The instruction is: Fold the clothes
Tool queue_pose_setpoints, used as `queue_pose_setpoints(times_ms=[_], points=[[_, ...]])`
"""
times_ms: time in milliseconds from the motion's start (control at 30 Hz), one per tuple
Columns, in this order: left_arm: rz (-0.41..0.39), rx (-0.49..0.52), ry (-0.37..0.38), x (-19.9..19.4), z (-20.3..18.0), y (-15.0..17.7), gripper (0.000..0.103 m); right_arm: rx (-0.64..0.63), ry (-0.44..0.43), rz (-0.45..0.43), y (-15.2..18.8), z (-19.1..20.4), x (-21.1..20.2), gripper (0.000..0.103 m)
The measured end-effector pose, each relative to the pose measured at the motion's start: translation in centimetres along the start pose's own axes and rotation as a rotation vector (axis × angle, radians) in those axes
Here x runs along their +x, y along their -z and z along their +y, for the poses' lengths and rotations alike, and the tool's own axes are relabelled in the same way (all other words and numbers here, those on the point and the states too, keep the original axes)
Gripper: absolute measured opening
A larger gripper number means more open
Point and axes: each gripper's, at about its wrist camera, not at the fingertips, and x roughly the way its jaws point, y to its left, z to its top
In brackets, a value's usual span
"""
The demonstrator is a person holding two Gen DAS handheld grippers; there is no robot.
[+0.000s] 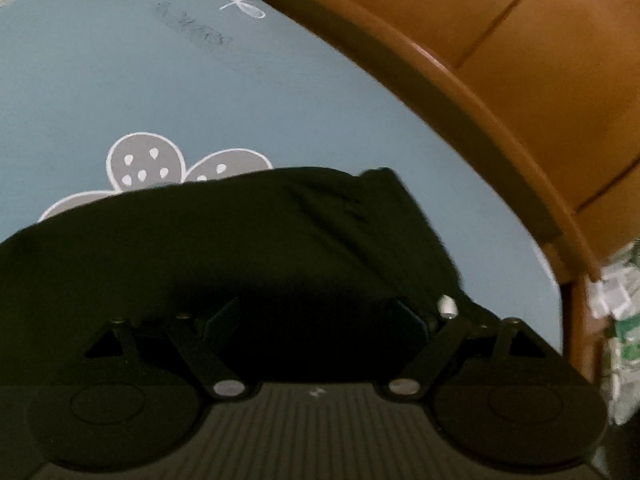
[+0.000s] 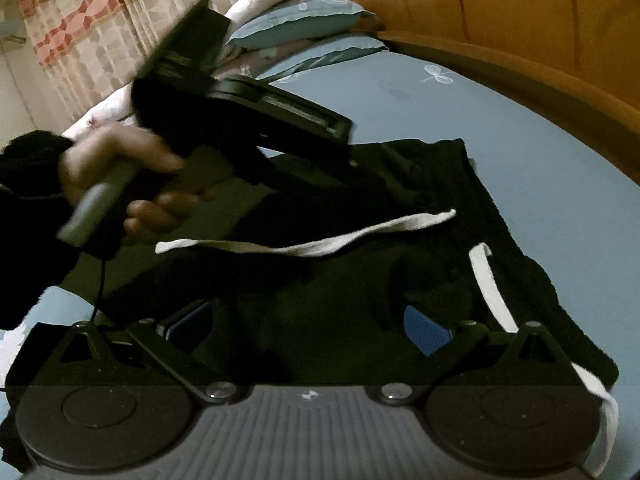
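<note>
A black garment lies spread on the blue sheet, with a long white drawstring across it and a second one to its right. My right gripper stands open low over the cloth, its blue pads wide apart. A hand holds the left tool's housing above the garment's far part. In the left wrist view my left gripper is open over the black garment, with a white cord tip beside its right finger.
A wooden bed frame curves around the sheet's far and right sides. Blue pillows and a patterned curtain are at the back. The blue sheet has a grey flower print. Clutter lies beyond the bed's right edge.
</note>
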Motion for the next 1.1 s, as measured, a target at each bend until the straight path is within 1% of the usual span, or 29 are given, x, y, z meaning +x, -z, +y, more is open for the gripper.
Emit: queue_pose_setpoints(times_ms=[33, 100, 200, 300, 367, 467, 533, 600, 733, 867, 933, 967, 1033, 1100], points=[[-0.03, 0.01, -0.007, 0.1, -0.2, -0.1, 0.084, 0.007, 0.005, 0.0, 0.1, 0.0, 0.0, 0.103], [-0.03, 0.008, -0.022, 0.2, -0.5, -0.5, 0.084, 0.013, 0.017, -0.001, 0.3, 0.1, -0.1, 0.103], [-0.03, 0.021, -0.031, -0.5, -1.0, -0.2, 0.084, 0.011, 0.032, -0.005, 0.6, 0.6, -0.4, 0.103], [-0.031, 0.059, -0.043, -2.2, -1.5, 0.9, 0.084, 0.02, 0.029, -0.004, 0.7, 0.9, -0.4, 0.103], [-0.042, 0.083, -0.059, -3.8, -1.7, 1.7, 0.084, 0.02, 0.042, 0.006, 0.6, 1.2, 0.0, 0.103], [-0.075, 0.125, -0.08, -6.2, -2.0, 2.7, 0.084, 0.023, 0.068, 0.034, 0.5, 1.5, 0.8, 0.103], [-0.099, 0.145, -0.097, -8.3, -1.9, 3.7, 0.084, 0.015, 0.093, 0.047, 0.5, 1.9, 1.4, 0.103], [-0.123, 0.166, -0.114, -10.4, -1.8, 4.7, 0.084, -0.018, 0.123, 0.054, 0.7, 2.4, 1.8, 0.103], [-0.146, 0.183, -0.144, -13.8, -0.9, 7.4, 0.084, -0.066, 0.184, 0.066, 1.1, 3.4, 2.7, 0.103], [-0.163, 0.153, -0.163, -16.4, 0.6, 10.5, 0.084, -0.129, 0.252, 0.088, 1.5, 4.6, 3.5, 0.103], [-0.156, 0.146, -0.166, -17.2, 1.1, 12.1, 0.084, -0.156, 0.279, 0.093, 1.7, 5.0, 3.8, 0.103], [-0.153, 0.146, -0.169, -17.5, 1.3, 13.0, 0.084, -0.148, 0.281, 0.092, 1.6, 5.1, 3.7, 0.103], [-0.146, 0.152, -0.177, -18.1, 1.5, 14.7, 0.084, -0.084, 0.267, 0.069, 1.4, 4.7, 3.1, 0.103], [-0.143, 0.173, -0.176, -18.6, 1.6, 15.9, 0.084, 0.007, 0.201, 0.04, 1.2, 4.0, 1.7, 0.103]])
